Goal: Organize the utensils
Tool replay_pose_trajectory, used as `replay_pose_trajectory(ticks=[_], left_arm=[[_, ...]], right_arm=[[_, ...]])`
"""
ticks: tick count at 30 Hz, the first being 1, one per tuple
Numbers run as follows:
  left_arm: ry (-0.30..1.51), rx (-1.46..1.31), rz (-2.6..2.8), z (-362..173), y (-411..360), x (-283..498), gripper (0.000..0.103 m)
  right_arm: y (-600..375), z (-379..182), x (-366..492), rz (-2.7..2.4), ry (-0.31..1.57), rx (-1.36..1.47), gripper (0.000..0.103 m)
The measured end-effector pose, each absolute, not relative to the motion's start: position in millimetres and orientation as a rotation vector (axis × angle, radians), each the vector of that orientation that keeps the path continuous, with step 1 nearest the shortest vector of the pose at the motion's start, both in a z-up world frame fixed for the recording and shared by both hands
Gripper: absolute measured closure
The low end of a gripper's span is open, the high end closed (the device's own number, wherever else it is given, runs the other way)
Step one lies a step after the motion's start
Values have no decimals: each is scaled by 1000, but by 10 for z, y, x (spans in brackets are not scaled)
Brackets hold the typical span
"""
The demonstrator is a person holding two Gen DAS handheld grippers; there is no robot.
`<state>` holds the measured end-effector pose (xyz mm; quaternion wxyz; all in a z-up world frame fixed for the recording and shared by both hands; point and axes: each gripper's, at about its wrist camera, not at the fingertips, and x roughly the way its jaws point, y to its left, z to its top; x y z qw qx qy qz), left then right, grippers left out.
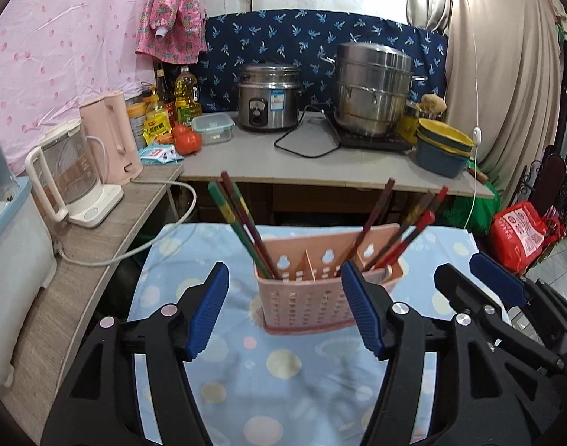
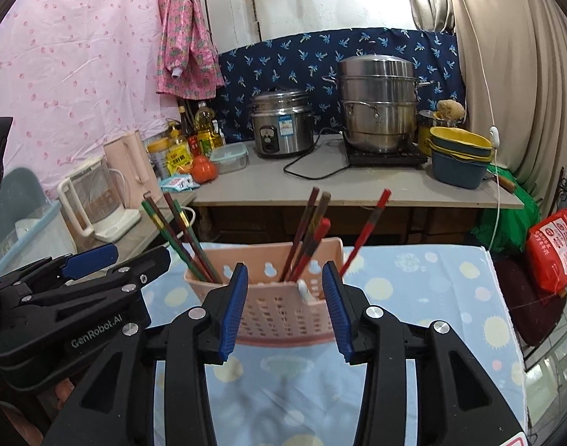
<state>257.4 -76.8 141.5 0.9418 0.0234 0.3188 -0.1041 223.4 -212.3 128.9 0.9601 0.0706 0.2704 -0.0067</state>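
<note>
Fingers of your left gripper (image 1: 285,310) stand well apart, nothing between the blue pads (image 1: 205,316). Pink basket (image 1: 328,290) sits just beyond the tips, centred in the gap, not touched.

Your right gripper (image 2: 285,310) also has its fingers parted, narrower than the left, pads (image 2: 233,312) empty. Same basket lies straight ahead of them, its front wall framed by the two tips; contact cannot be told from this view.

Basket rests upright on the blue spotted cloth (image 1: 283,371). Green-and-red chopsticks (image 1: 242,223) lean out of the compartment toward your left fingers. Dark red chopsticks (image 1: 402,226) lean out of the compartment toward your right fingers. White spoon handle (image 2: 304,291) shows at the basket's front rim, right side.

Your two grippers sit side by side, close, each visible at the edge of the other's view.
</note>
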Motion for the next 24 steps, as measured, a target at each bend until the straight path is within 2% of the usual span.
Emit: replay_pose_trajectory(ticks=[10,14,17,19,21,24], left_arm=[[684,60,-191,1232,-755,2290,31],[697,63,-172,1166,-752,2192,27],[702,70,-159,1130,-729,2137,24],[707,68,-151,1117,-709,2110,19],[708,70,-136,1106,-684,2078,15],[712,66,-124,1085,-655,2034,10]], right_arm=[[-2120,1068,1939,-17,629,163,59],[-2114,1023,1831,-33,637,153,48],[-2132,1001,1762,-44,643,150,36],[-2145,990,1723,-50,647,146,32],[-2157,987,1676,-61,646,136,21],[-2178,976,1627,-61,657,135,18]])
